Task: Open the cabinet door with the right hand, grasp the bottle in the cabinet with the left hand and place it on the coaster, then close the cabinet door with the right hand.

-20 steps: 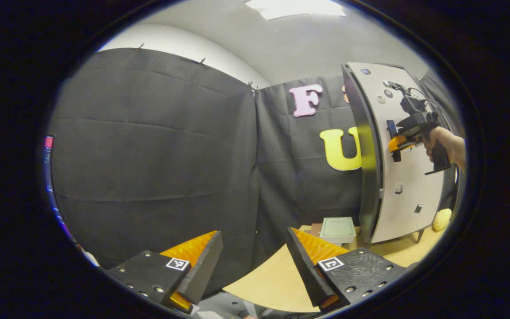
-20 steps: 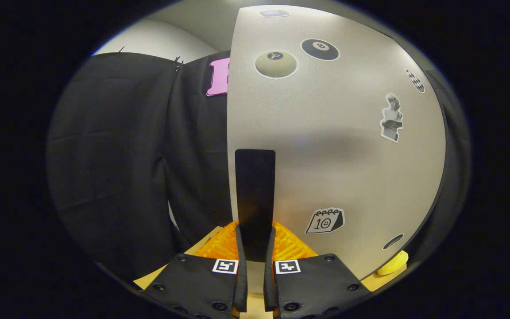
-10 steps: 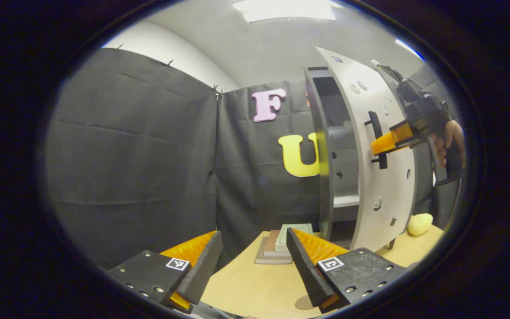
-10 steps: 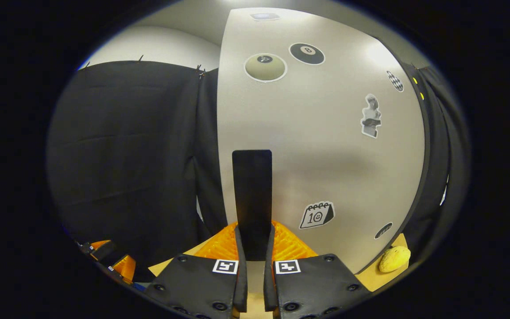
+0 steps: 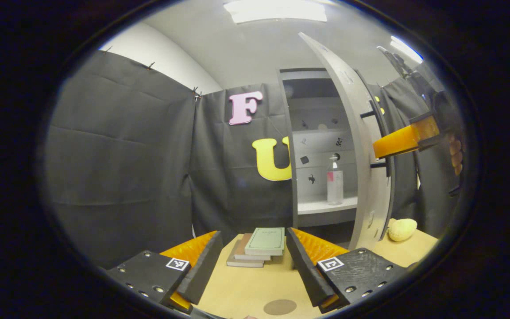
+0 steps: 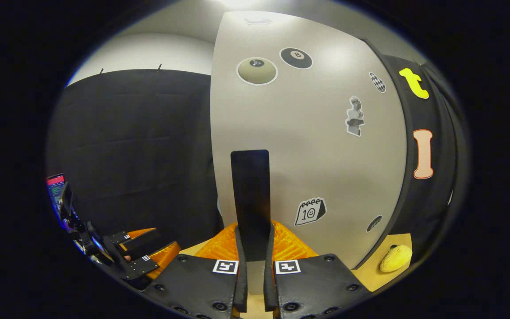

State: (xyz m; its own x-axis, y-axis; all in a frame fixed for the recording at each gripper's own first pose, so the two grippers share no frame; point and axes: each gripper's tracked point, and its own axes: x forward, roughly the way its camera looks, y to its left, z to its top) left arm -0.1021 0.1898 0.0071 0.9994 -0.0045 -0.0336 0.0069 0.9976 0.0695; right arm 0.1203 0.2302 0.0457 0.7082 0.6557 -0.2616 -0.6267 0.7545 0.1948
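Tabletop (image 5: 246, 288) bears books (image 5: 259, 248); right gripper (image 6: 253, 248) clamps door handle (image 6: 250, 195), left gripper (image 5: 250, 266) gapes empty.

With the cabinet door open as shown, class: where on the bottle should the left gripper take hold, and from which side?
Grip the bottle around its straight body, below the narrow neck. It stands upright near the shelf's front edge, so the left gripper should come from the open front, fingers either side.

A bright ceiling panel (image 5: 275, 9) above the jaws lights both views evenly; soft glare on the cabinet door (image 6: 308, 133); edges bow strongly.
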